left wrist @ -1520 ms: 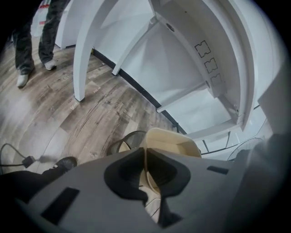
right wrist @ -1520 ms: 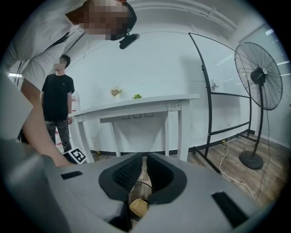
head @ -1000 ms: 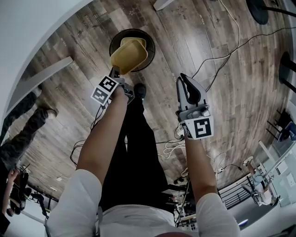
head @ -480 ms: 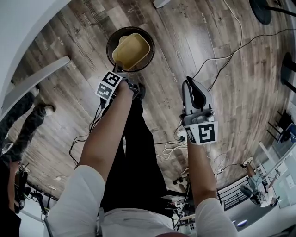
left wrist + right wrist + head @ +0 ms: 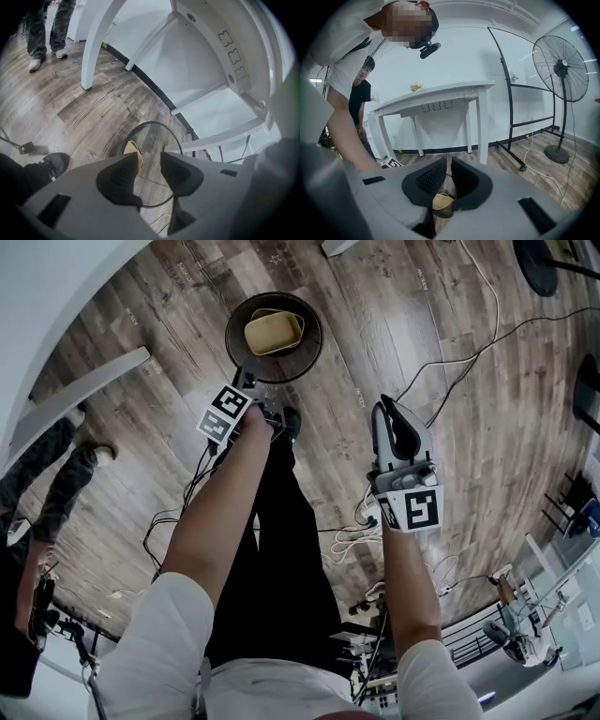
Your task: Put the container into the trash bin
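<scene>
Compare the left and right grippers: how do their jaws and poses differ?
The left gripper has its jaws apart and opening; the right gripper has them almost together. The left gripper hangs at the rim of the trash bin, above the container inside; the right gripper is off to the side. The left gripper tips down at the floor; the right gripper looks more level, at a white table. Both hold nothing.

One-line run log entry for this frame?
phase: release | container: lying in trash bin | left gripper: over bin rim, jaws opening, nothing between | right gripper: aside, jaws near-closed, empty
</scene>
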A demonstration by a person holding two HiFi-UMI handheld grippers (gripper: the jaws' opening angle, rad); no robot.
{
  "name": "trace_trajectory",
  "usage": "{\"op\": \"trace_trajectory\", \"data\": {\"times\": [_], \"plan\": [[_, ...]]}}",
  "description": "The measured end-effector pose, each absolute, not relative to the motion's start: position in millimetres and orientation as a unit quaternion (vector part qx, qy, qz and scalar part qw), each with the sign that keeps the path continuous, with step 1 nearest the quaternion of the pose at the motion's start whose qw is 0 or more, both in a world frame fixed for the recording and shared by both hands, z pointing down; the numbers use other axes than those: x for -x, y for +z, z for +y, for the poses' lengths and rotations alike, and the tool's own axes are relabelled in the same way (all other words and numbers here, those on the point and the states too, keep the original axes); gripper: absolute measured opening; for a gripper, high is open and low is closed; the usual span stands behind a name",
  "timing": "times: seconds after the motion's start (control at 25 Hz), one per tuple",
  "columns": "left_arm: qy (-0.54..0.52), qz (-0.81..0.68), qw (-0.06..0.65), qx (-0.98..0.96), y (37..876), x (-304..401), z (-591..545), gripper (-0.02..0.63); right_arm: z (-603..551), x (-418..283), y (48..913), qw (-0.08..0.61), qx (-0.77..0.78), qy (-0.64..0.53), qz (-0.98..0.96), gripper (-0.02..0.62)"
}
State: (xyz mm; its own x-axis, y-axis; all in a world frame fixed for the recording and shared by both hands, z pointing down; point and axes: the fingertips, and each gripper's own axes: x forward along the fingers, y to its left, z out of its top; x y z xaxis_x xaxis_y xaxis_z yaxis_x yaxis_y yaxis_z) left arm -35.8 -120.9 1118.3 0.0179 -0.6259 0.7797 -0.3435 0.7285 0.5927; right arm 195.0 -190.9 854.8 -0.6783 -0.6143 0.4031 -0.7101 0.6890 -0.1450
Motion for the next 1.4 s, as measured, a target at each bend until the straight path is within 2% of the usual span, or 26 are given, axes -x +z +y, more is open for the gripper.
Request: {"op": "trace_trajectory", "data": {"times": [0.16, 0.36, 0.68, 1.04, 1.4], "plan": [[-0.09, -0.672, 0.581, -0.45, 1072.9, 39.2, -127.8, 0.153, -195.4, -178.5, 837.5, 0.154, -0.351, 0.137, -0.913, 0.056], [-0.009, -0.622, 0.465, -0.63, 968.6, 29.2, -137.6, 0.153, -198.8, -152.1, 784.5, 0.133, -0.334, 0.116, -0.926, 0.055], [0.025, -0.566, 0.264, -0.781, 743.5, 26.5, -147.7, 0.134, -197.4, -122.9, 652.2, 0.077, -0.33, 0.078, -0.938, 0.056], [0.01, -0.56, 0.095, -0.823, 507.6, 46.3, -124.6, 0.075, -173.8, -130.0, 462.9, 0.008, -0.335, 0.019, -0.942, 0.055], [-0.033, -0.611, -0.022, -0.791, 337.3, 92.0, -103.4, 0.02, -159.3, -177.5, 314.9, -0.071, -0.367, -0.044, -0.926, 0.056]]}}
